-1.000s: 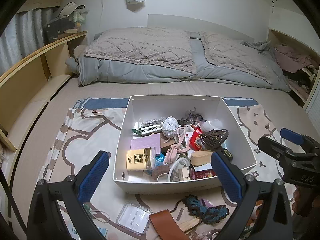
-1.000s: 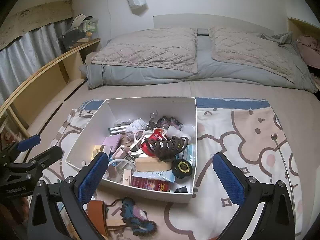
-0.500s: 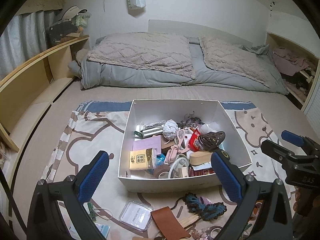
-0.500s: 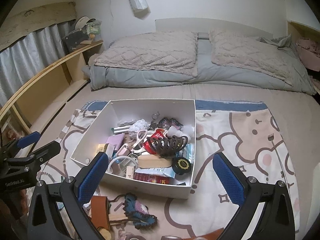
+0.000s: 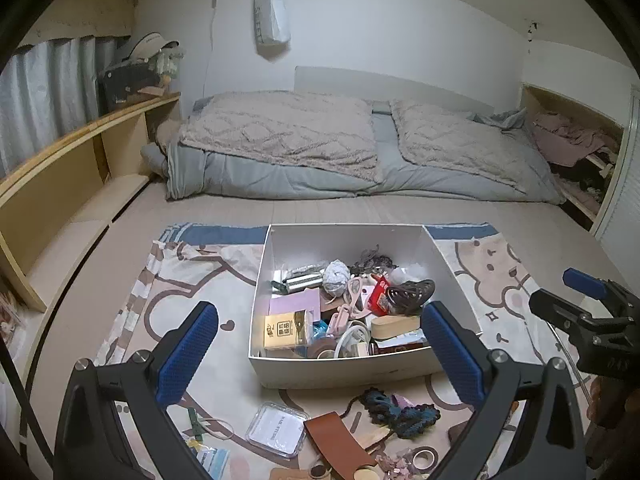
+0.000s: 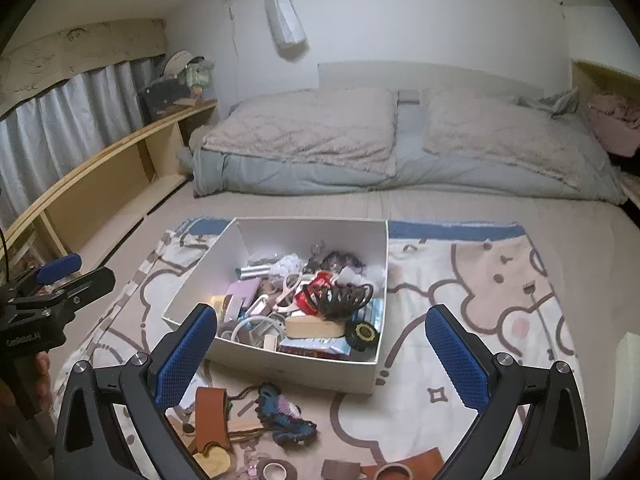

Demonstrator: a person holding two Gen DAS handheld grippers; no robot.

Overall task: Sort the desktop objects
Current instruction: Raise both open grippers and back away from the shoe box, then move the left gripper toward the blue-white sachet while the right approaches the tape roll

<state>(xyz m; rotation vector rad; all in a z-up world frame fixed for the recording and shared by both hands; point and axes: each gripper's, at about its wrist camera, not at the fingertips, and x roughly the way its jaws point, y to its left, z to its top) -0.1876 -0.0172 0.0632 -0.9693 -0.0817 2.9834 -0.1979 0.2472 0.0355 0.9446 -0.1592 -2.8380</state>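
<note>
Blue-padded fingers are spread wide on both tools: the left gripper (image 5: 320,352) and right gripper (image 6: 322,350) are fully parted and nothing is held. Nearest, loose items lie on the printed cloth (image 5: 192,280) before the box: a brown leather strip (image 5: 334,438), likely soft and light, best pinched across its width; a clear plastic case (image 5: 278,429), stiff and probably slippery, best taken by opposite edges; a crocheted piece (image 6: 286,414), limp and easily snagged, to be taken by its bulk. Beyond, the white box (image 5: 348,366) is packed with sorted odds, a brown hair claw (image 6: 338,298) on top. Farthest, bedding (image 5: 320,148) is seen.
</note>
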